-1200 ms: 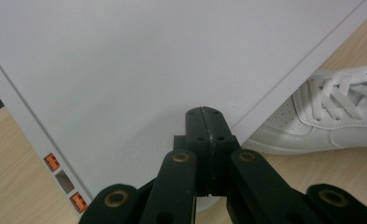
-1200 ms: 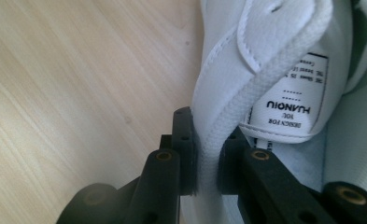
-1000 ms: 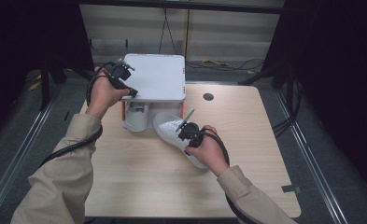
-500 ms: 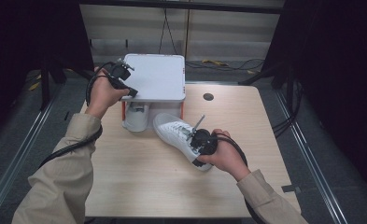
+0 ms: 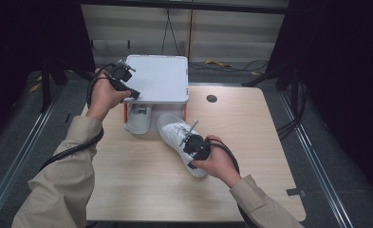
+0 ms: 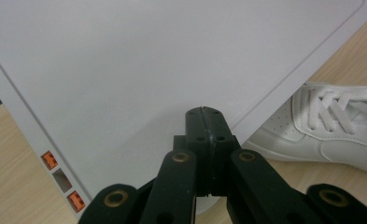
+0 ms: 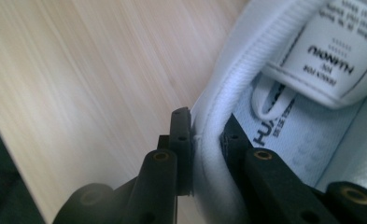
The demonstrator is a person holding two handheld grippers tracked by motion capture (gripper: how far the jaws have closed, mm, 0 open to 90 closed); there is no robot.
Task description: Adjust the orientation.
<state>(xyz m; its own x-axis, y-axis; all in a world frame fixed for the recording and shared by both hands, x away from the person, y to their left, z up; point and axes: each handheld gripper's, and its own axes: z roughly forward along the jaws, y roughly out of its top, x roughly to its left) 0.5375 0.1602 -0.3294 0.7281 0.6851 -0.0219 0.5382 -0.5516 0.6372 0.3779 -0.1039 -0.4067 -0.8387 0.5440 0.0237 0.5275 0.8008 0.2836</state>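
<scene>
A white sneaker (image 5: 174,133) lies slantwise on the wooden table (image 5: 250,142), its toe toward a white box (image 5: 158,78) with orange side trim. My right gripper (image 5: 185,141) is shut on the shoe's padded collar (image 7: 228,93), one jaw outside and one inside by the insole. A second white shoe (image 5: 139,118) sits under the box's raised white panel. My left gripper (image 5: 134,93) is at the panel's left edge, jaws shut, tips (image 6: 202,114) against the white panel (image 6: 148,60). Past that panel's edge a laced white sneaker (image 6: 330,126) lies on the wood.
A round cable hole (image 5: 211,99) is in the table behind the shoe on the right. Bare wood (image 5: 136,180) spreads across the near half of the table. Cables (image 5: 231,66) run over the floor behind the table.
My right hand has swung toward the near right, dragging the sneaker's heel a little that way. The left gripper has stayed at the box panel.
</scene>
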